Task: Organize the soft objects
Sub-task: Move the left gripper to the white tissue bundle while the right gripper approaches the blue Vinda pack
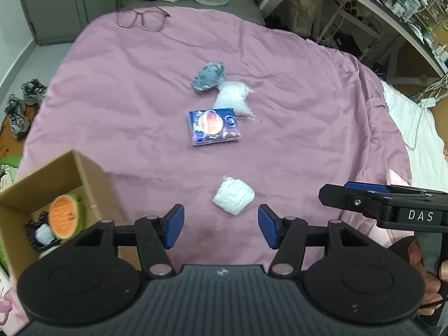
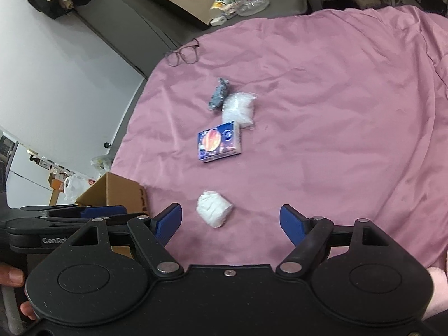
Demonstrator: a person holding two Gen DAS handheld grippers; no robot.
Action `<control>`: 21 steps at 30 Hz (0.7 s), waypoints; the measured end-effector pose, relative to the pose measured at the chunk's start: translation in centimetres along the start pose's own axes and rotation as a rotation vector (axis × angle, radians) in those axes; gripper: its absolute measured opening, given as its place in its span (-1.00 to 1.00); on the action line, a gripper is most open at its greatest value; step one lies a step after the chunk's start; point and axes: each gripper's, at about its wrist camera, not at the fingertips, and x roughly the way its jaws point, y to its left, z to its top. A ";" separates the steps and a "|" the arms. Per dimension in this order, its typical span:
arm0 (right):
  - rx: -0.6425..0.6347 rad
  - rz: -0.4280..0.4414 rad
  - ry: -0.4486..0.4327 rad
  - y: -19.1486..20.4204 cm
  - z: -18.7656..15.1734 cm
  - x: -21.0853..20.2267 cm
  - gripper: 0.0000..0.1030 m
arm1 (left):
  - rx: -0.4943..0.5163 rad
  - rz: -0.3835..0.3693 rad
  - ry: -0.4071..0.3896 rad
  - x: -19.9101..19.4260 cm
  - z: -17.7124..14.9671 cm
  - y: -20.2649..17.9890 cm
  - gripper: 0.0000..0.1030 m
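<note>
**Both tools above the bed, four soft items laid out**

I hold the left tool (image 1: pixel 221 225) and the right tool (image 2: pixel 231 221) over a bed covered by a pink sheet (image 1: pixel 294 89); both stand released, with nothing between their blue pads. Just ahead of both lies a white crumpled bundle (image 1: pixel 233 198), apart from the pads. Farther on lies a blue printed packet (image 1: pixel 214 126), its far corner touching a clear bag of white filling (image 1: pixel 233 98), with a blue-grey knitted piece (image 1: pixel 208 76) against the bag. At the left stands an open cardboard box (image 1: pixel 84 173) containing a watermelon-slice toy (image 1: pixel 65 217). Eyeglasses (image 1: pixel 142 19) rest at the sheet's far edge.
</note>
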 end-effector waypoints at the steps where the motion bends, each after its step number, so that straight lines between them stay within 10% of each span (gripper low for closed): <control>1: 0.004 0.001 0.003 -0.3 0.2 0.2 0.48 | 0.005 -0.003 0.007 0.5 0.1 -0.1 0.10; 21: 0.076 -0.008 0.049 -4.0 2.9 5.3 0.47 | 0.029 -0.042 0.177 10.9 2.0 -1.4 0.10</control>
